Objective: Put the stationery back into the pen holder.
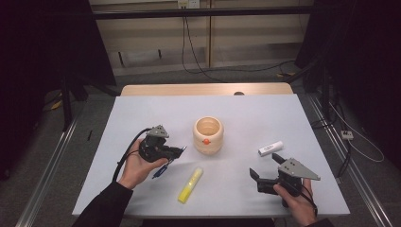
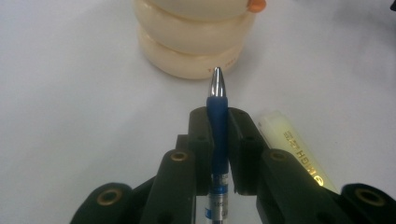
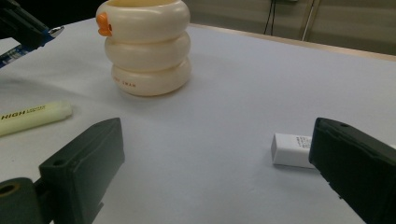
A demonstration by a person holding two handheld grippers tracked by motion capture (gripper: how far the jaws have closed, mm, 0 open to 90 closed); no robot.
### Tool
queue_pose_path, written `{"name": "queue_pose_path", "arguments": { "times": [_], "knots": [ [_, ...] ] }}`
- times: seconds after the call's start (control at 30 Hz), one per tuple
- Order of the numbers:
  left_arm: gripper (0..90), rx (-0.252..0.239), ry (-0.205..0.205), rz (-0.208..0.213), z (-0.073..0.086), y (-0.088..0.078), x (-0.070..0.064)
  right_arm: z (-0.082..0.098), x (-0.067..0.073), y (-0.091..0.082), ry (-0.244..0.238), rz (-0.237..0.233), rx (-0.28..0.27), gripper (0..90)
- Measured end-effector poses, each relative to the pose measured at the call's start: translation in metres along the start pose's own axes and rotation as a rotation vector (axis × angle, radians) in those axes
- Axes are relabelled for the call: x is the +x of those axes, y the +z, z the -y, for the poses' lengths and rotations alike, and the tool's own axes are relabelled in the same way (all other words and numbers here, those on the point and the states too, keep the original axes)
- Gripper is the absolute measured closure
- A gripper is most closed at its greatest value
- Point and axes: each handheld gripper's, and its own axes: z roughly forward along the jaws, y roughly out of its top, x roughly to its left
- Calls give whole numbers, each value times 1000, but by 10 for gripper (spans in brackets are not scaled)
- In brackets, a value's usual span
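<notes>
Left tongs (image 2: 218,121) clamped on blue pen (image 2: 218,135), centre-bottom of left gripper view, silver tip aimed at cream ringed cup (image 2: 191,42) at top. Yellow highlighter (image 2: 299,149) lies on counter (image 1: 265,118) just right of the jaws. Right tongs (image 1: 267,166) lower right of high view, jaws wide, nothing between; white eraser (image 3: 292,150) near one jaw.
</notes>
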Motion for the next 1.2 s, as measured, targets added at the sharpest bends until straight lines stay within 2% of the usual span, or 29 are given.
{"name": "queue_pose_path", "arguments": {
  "times": [0.23, 0.4, 0.47, 0.67, 0.77, 0.97, 1.2],
  "knots": [
    [809, -71, -9, -27, -1, -8, 0, 0, 1, 0, -3, -1, 1, 32],
    [809, -143, -8, -47, -2, -15, -1, 0, 1, 0, -3, -1, 0, 31],
    [809, -172, -4, -45, -3, -17, -2, 0, 1, 0, -3, -1, 1, 31],
    [809, -206, -6, -30, -4, -19, -2, 0, 1, 0, -3, -1, 1, 31],
    [809, -239, 8, -29, -6, -22, -3, 0, 1, 0, -2, -1, 0, 30],
    [809, -277, 21, -28, -16, -27, -5, 0, 0, 0, 5, -3, 1, 30],
    [809, -310, 41, -18, -38, -30, -9, 0, -1, 2, 10, -11, -3, 30]
  ]
}}
